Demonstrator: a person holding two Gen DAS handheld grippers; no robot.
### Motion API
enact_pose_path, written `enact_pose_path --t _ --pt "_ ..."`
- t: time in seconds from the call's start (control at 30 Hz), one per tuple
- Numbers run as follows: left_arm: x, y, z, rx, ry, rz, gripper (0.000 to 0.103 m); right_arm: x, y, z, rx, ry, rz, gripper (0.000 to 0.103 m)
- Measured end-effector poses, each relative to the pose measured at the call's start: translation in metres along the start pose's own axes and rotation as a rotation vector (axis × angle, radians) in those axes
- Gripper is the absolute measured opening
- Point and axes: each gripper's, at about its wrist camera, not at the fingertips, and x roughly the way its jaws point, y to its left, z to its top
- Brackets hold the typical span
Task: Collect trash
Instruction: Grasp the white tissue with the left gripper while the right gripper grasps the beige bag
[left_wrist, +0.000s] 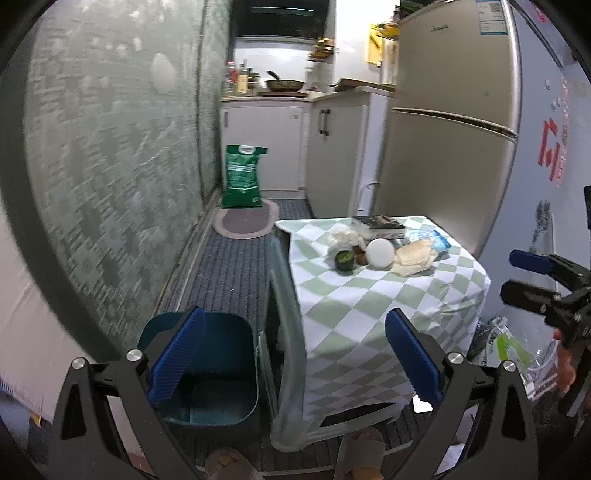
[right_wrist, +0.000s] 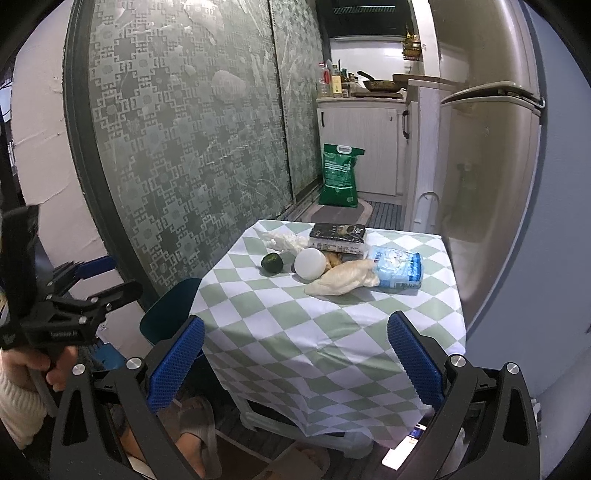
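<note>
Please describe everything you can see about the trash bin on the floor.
The trash bin is dark teal, looks like plastic, with rounded corners and no lid. It stands upright on the grey floor mat, left of the table with the checked cloth, close to a pale chair. Its inside appears empty. Neither gripper touches it.

Well ahead of the open jaws, crumpled clear plastic wrap (right_wrist: 286, 240), a beige crumpled bag (right_wrist: 341, 280) and a blue-white packet (right_wrist: 399, 267) lie clustered on the checked counter (right_wrist: 332, 332). The dark teal bin (left_wrist: 218, 373) stands open and upright on the floor, below the left jaws.
</note>
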Motion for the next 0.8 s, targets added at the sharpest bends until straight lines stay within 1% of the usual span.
enact_pose_path --t 0.03,0.07,0.1,0.17,0.2,0.27,0.37,0.43,0.53,0.57,0.63,0.7,0.8 --pt "0.001 -0.001 0.005 0.019 -0.002 -0.002 0.086 0.002 -0.001 0.000 -0.003 0.004 -0.001 0.097" --pt "0.004 -0.002 0.009 0.036 0.006 -0.011 0.082 0.004 -0.002 0.000 -0.002 0.011 -0.002 0.092" --pt "0.008 -0.003 0.014 0.055 0.023 -0.035 0.082 0.008 -0.004 0.000 0.008 0.019 -0.003 0.090" --pt "0.014 -0.005 0.023 0.096 0.039 -0.065 0.076 0.014 -0.010 -0.001 0.037 0.026 0.010 0.088" --pt "0.018 -0.008 0.030 0.143 0.041 -0.078 0.076 0.019 -0.013 -0.001 0.056 0.031 0.015 0.084" --pt "0.025 -0.013 0.042 0.204 0.039 -0.111 0.066 0.027 -0.017 0.000 0.090 0.042 0.022 0.080" --pt "0.044 -0.017 0.058 0.282 0.059 -0.157 0.058 0.034 -0.020 0.003 0.117 0.050 0.032 0.077" --pt "0.055 -0.020 0.064 0.321 0.080 -0.173 0.053 0.038 -0.021 0.006 0.121 0.058 0.034 0.077" --pt "0.078 -0.022 0.070 0.351 0.128 -0.222 0.046 0.046 -0.024 0.013 0.127 0.083 0.038 0.074" --pt "0.084 -0.024 0.071 0.359 0.144 -0.241 0.039 0.049 -0.026 0.016 0.128 0.095 0.038 0.073" --pt "0.100 -0.026 0.071 0.383 0.176 -0.269 0.035 0.056 -0.030 0.020 0.137 0.114 0.039 0.070" --pt "0.112 -0.029 0.072 0.400 0.199 -0.282 0.035 0.065 -0.037 0.022 0.169 0.138 0.051 0.066" --pt "0.129 -0.030 0.073 0.422 0.216 -0.295 0.034 0.074 -0.045 0.017 0.221 0.156 0.073 0.064"
